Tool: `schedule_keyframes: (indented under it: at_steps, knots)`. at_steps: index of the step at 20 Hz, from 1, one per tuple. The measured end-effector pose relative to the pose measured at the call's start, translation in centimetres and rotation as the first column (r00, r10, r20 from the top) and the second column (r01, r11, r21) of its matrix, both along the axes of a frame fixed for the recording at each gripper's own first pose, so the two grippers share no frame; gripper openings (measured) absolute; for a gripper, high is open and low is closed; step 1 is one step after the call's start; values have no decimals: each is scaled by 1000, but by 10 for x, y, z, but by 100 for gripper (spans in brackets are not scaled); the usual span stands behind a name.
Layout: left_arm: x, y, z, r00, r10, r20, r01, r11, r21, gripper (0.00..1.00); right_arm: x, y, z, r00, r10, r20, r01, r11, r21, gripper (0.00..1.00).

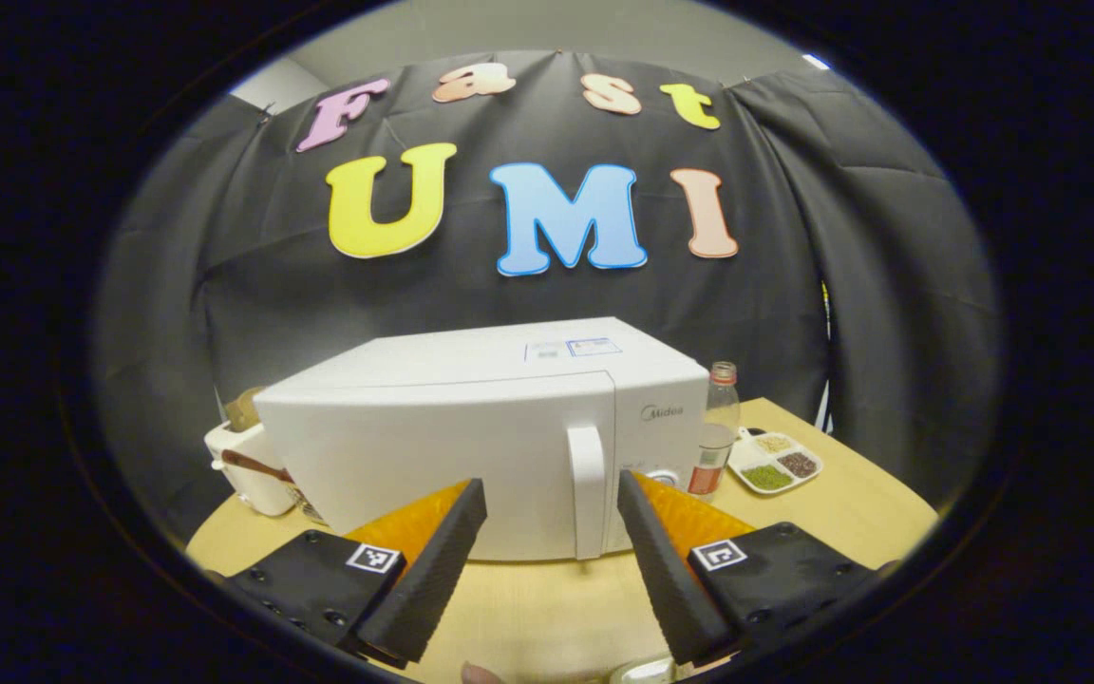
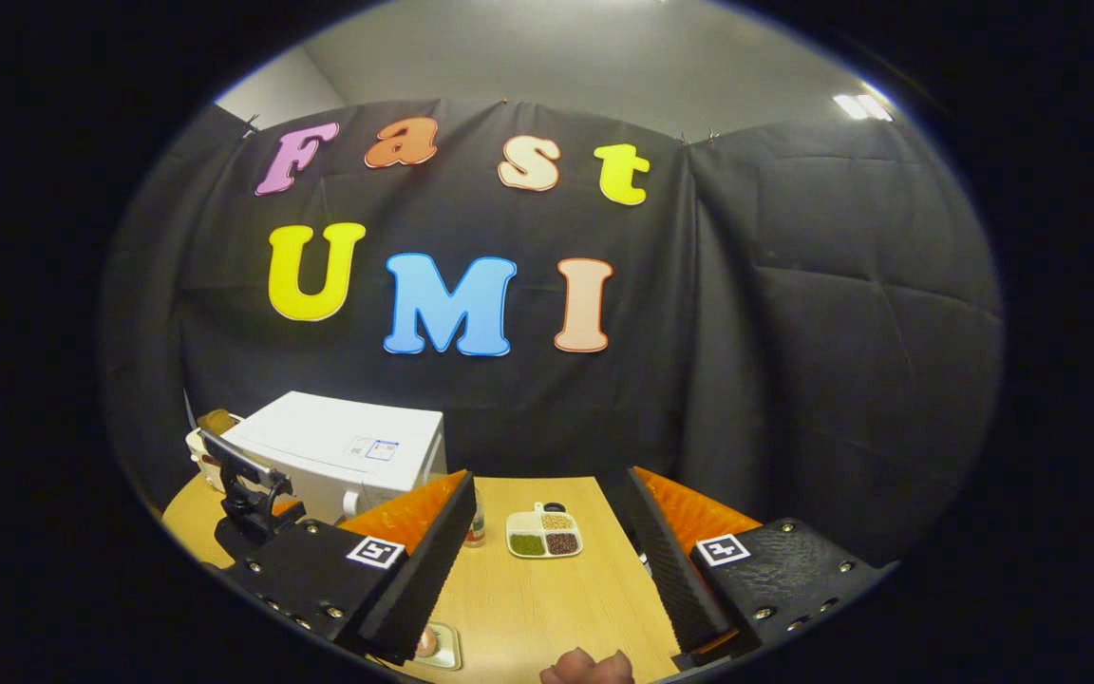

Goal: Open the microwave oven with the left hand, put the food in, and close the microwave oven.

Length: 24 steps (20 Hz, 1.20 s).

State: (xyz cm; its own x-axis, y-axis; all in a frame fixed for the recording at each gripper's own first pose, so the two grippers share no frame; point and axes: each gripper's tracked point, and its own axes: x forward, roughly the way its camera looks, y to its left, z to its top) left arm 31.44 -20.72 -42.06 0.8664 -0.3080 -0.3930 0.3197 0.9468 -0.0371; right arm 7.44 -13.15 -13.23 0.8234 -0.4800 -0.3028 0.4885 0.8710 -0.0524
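The white microwave [image 1: 509,427] stands on the wooden table with its door closed. Its vertical white handle [image 1: 588,489] is straight ahead. My left gripper [image 1: 550,489] is open just short of the door, and the handle shows between its fingertips without touching them. In the right gripper view the microwave [image 2: 338,451] sits far left. My right gripper [image 2: 550,484] is open and holds nothing, high above the table. A small plate with a round piece of food [image 2: 431,644] lies below its left finger. The rim of a plate [image 1: 642,673] peeks out at the bottom of the left gripper view.
A clear bottle [image 1: 718,427] and a divided dish of grains [image 1: 775,464] stand right of the microwave. A white container with a wooden spoon [image 1: 248,461] is on its left. A black camera mount [image 2: 248,494] stands before the microwave. A hand [image 2: 590,668] shows at the bottom edge.
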Motion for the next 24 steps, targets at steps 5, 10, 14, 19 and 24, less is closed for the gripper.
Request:
schedule_keyframes:
  at_steps: [5, 10, 14, 19, 24]
  knots:
    - [26, -20, -42, 998, -20, -63, 18, 999, -27, 95, -3, -2, -17, 997, -44, -64, 44, 999, -14, 96]
    - [38, -26, -63, 993, -5, -117, -4, 997, -72, 79, -8, -4, -27, 994, -70, -89, 69, 998, -11, 96]
    - [35, -42, -71, 988, -13, -157, -9, 990, -140, 47, -17, -3, -24, 994, -77, -79, 77, 997, -5, 96]
    - [28, -42, -74, 987, -43, -157, 26, 994, -107, 30, -42, -4, -16, 997, -69, -32, 70, 998, 7, 96]
    - [26, -42, -75, 987, -72, -147, 60, 995, -81, 20, -75, -6, 0, 999, -23, 30, 22, 999, 40, 95]
